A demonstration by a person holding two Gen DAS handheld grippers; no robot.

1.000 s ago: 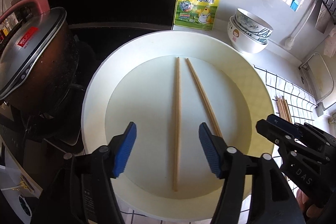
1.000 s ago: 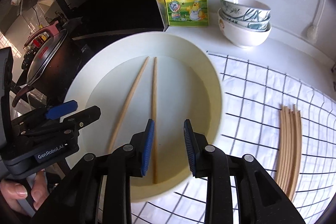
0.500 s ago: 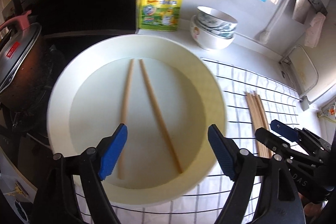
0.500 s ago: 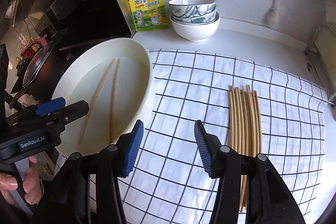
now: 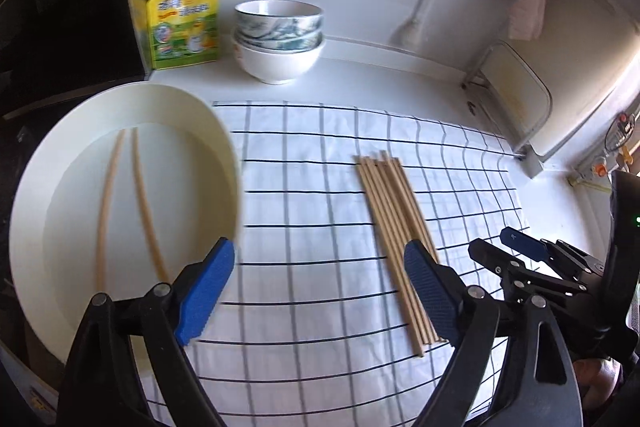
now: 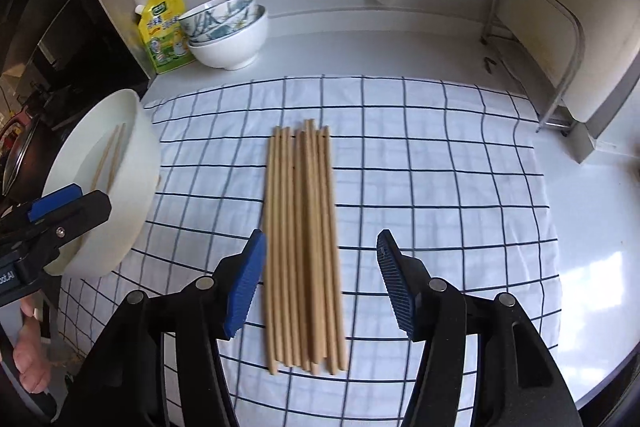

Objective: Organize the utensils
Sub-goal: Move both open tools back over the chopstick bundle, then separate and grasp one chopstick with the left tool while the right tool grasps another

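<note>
Each view looks forward and steeply down along the two fingers of its own hand-held gripper, from close above the surface [image 5: 400,75] toward the back wall. The left camera hangs over the seam between basin [image 5: 224,131] and checked cloth [image 5: 304,211], with the chopstick bundle [image 5: 396,227] to its right and the right hand-held gripper [image 5: 516,247] at its right edge. The right camera sits straight over the bundle [image 6: 304,247], with the basin [image 6: 132,163] and the left hand-held gripper [image 6: 60,203] at its left edge; both views share cloth [image 6: 440,187], bundle, basin, bowls [image 5: 278,39] [image 6: 228,31] and pouch [image 5: 184,19] [image 6: 162,31].
</note>
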